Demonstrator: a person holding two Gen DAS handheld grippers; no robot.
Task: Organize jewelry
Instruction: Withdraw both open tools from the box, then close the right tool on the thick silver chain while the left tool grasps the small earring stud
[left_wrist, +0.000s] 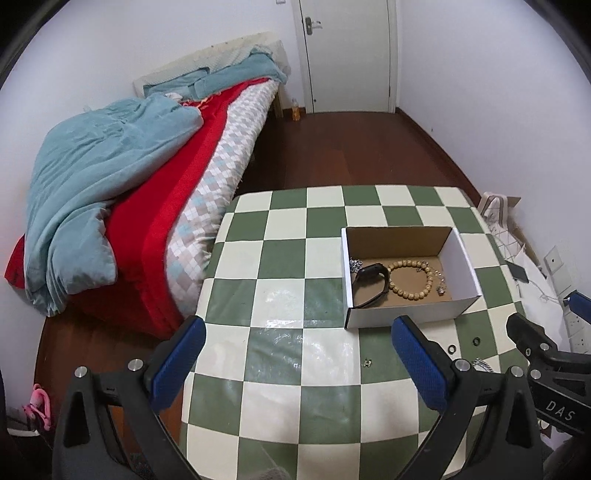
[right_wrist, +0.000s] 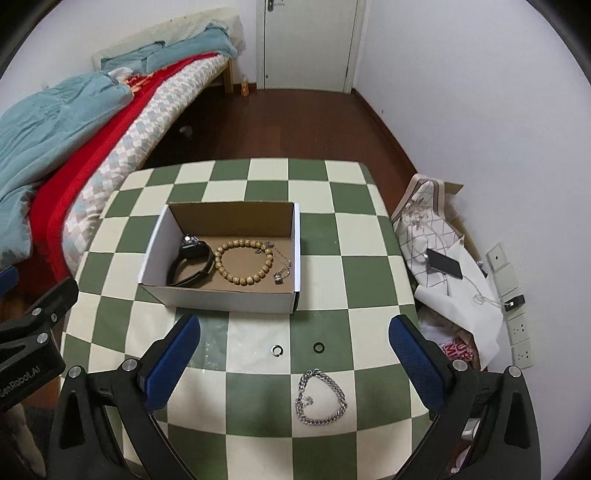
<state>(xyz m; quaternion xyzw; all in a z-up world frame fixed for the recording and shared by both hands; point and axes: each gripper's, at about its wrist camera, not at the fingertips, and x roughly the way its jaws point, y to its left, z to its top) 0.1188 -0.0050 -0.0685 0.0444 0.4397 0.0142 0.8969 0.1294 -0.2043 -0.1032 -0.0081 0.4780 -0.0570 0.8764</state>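
Observation:
An open cardboard box (right_wrist: 229, 299) (left_wrist: 406, 314) stands on the green and cream checked table (right_wrist: 332, 236). In it lie a black watch band (right_wrist: 188, 266) (left_wrist: 371, 284), a wooden bead bracelet (right_wrist: 242, 262) (left_wrist: 410, 275), a thin silver chain with a charm (right_wrist: 280, 271) and a small silver piece at the back left (left_wrist: 355, 264). On the table in front of the box lie a silver chain bracelet (right_wrist: 320, 397), a pale ring (right_wrist: 277, 350) and a dark ring (right_wrist: 318, 347) (left_wrist: 451, 348). My right gripper (right_wrist: 293, 354) is open above them. My left gripper (left_wrist: 295, 354) is open and empty.
A bed (left_wrist: 147, 184) with blue and red bedding runs along the table's left side. A white door (left_wrist: 347, 55) is at the back. A bag, papers and a phone (right_wrist: 443, 266) lie on the floor right of the table, near wall sockets (right_wrist: 521, 332).

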